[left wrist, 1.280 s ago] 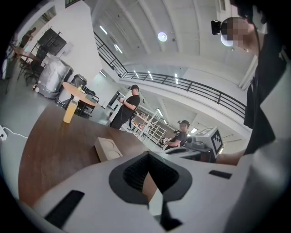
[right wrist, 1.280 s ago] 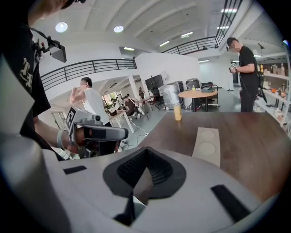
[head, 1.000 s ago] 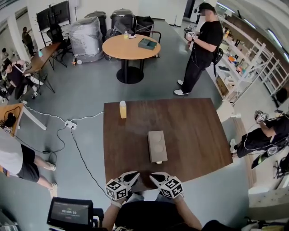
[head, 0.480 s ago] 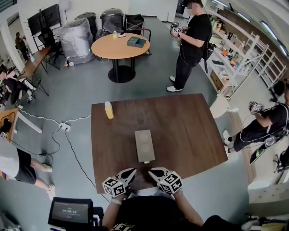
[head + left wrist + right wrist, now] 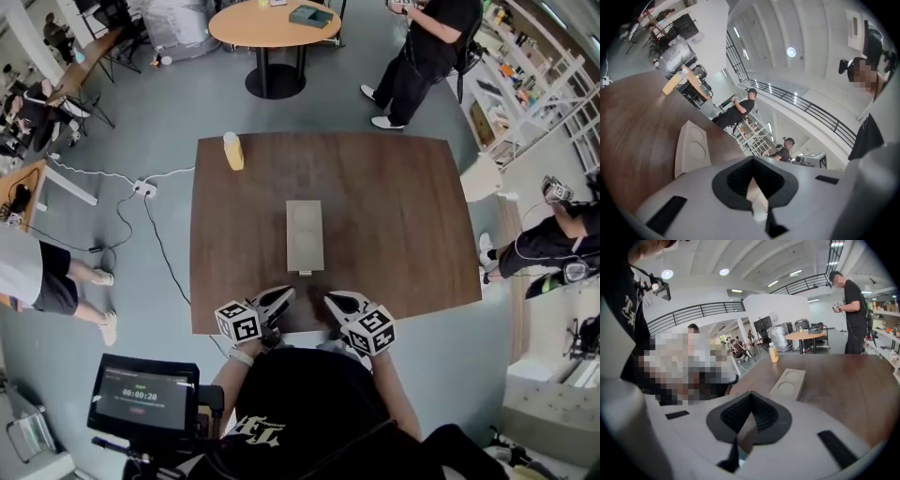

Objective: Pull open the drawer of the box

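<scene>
- A person stands at the near edge of a dark wooden table (image 5: 403,216), holding a two-jaw tool in each hand.
- The left gripper (image 5: 281,298) sits low over the table's near edge, its jaws pressed together with nothing between them, as the left gripper view (image 5: 751,160) shows.
- The right gripper (image 5: 335,301) rests just beside it, jaws likewise pressed together and empty in the right gripper view (image 5: 750,394).
- The box (image 5: 305,235), a pale grey oblong, lies near the middle of the table with one short end towards the person; two round recesses mark its top.
- A small tab (image 5: 305,273) shows at that near end, and the box reads as one closed block.
- Both tools point at the box but stay apart from it, with bare wood between their tips and the near end.
- A yellow bottle (image 5: 232,150) stands upright by the table's far left corner, well apart from the box.
- Beyond, a person in black (image 5: 427,47) stands on the grey floor near a round table (image 5: 272,23).
</scene>
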A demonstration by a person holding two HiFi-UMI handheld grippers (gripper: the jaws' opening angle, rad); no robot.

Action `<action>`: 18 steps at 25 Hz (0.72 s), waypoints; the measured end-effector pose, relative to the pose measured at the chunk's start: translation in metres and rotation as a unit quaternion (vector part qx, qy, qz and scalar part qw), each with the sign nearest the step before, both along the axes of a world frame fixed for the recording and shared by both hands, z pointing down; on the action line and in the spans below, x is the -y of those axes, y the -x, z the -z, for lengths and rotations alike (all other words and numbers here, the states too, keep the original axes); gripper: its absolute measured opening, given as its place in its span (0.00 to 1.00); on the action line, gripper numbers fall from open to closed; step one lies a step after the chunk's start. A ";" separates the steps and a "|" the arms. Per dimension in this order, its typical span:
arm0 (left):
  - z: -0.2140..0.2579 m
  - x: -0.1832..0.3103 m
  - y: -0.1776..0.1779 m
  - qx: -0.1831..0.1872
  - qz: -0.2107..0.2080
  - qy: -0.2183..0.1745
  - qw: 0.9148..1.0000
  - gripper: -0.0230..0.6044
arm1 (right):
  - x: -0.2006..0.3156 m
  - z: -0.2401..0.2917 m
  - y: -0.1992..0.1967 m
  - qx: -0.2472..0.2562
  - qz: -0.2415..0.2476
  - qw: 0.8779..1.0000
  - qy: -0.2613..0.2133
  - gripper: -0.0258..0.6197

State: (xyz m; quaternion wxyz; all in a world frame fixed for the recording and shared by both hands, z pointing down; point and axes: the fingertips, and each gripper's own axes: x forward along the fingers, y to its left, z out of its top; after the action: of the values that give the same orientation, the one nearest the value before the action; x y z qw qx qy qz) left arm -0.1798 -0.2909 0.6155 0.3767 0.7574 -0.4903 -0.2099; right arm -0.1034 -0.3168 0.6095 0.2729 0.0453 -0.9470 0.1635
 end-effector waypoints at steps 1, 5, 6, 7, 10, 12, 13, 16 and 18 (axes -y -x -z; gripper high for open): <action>-0.004 0.000 0.000 -0.007 0.004 0.006 1.000 0.04 | 0.000 -0.001 -0.004 -0.001 -0.002 1.000 0.002 0.02; -0.025 0.002 0.006 -0.042 0.034 0.027 0.998 0.04 | 0.000 -0.005 -0.021 -0.006 -0.013 1.000 0.005 0.02; -0.031 0.005 0.005 -0.054 0.038 0.032 0.997 0.04 | 0.002 -0.005 -0.026 -0.006 -0.016 1.000 0.005 0.02; -0.037 0.007 0.004 -0.065 0.041 0.037 0.996 0.04 | 0.003 -0.005 -0.032 -0.007 -0.020 1.000 0.005 0.02; -0.055 0.015 0.000 -0.100 0.047 0.052 0.993 0.04 | 0.004 -0.007 -0.050 -0.011 -0.032 0.999 0.008 0.02; -0.070 0.020 -0.002 -0.124 0.049 0.061 0.989 0.04 | 0.003 -0.011 -0.062 -0.017 -0.038 0.999 0.010 0.02; -0.078 0.023 -0.003 -0.133 0.050 0.067 0.988 0.04 | 0.003 -0.013 -0.068 -0.020 -0.042 0.999 0.010 0.02; -0.100 0.029 -0.004 -0.148 0.056 0.088 0.983 0.04 | 0.002 -0.017 -0.081 -0.026 -0.055 0.998 0.012 0.02; -0.117 0.030 -0.004 -0.146 0.059 0.107 0.982 0.05 | 0.002 -0.019 -0.088 -0.027 -0.064 0.997 0.015 0.02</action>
State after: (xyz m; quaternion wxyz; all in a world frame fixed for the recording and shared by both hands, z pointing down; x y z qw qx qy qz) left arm -0.1754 -0.3214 0.7326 0.5100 0.6438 -0.4935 -0.2861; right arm -0.0152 -0.3189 0.6285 0.2882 0.1064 -0.9318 0.1934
